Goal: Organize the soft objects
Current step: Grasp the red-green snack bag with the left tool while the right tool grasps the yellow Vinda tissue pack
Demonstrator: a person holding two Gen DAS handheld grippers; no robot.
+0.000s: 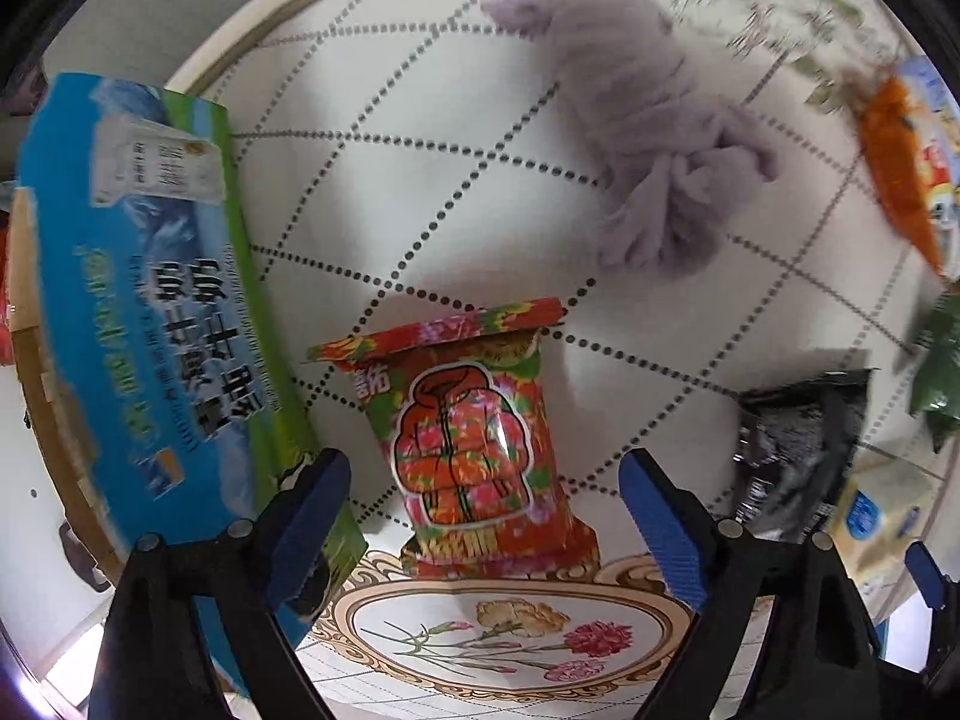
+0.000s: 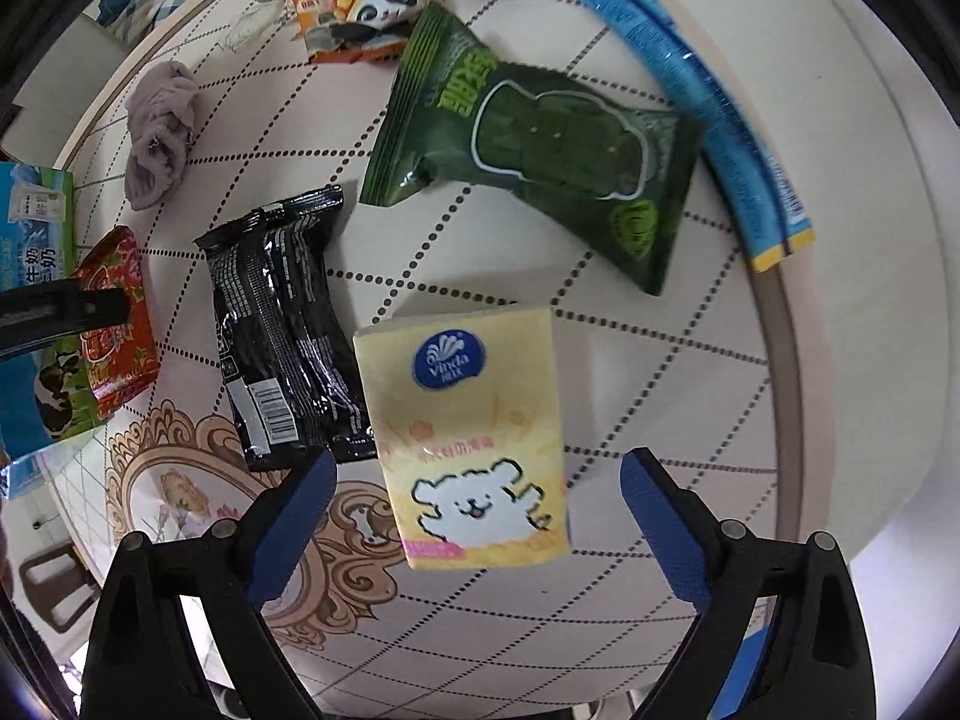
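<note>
On the round table (image 2: 600, 360), the blue milk carton (image 1: 138, 300) lies left, long axis running away. The Vinda tissue pack (image 2: 474, 438) and red snack packet (image 1: 474, 438) lie lengthwise between the spread, empty fingers of the right gripper (image 2: 474, 510) and left gripper (image 1: 486, 510).

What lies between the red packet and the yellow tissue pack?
The black packet, seen in the right wrist view between the red packet and tissue pack.
</note>
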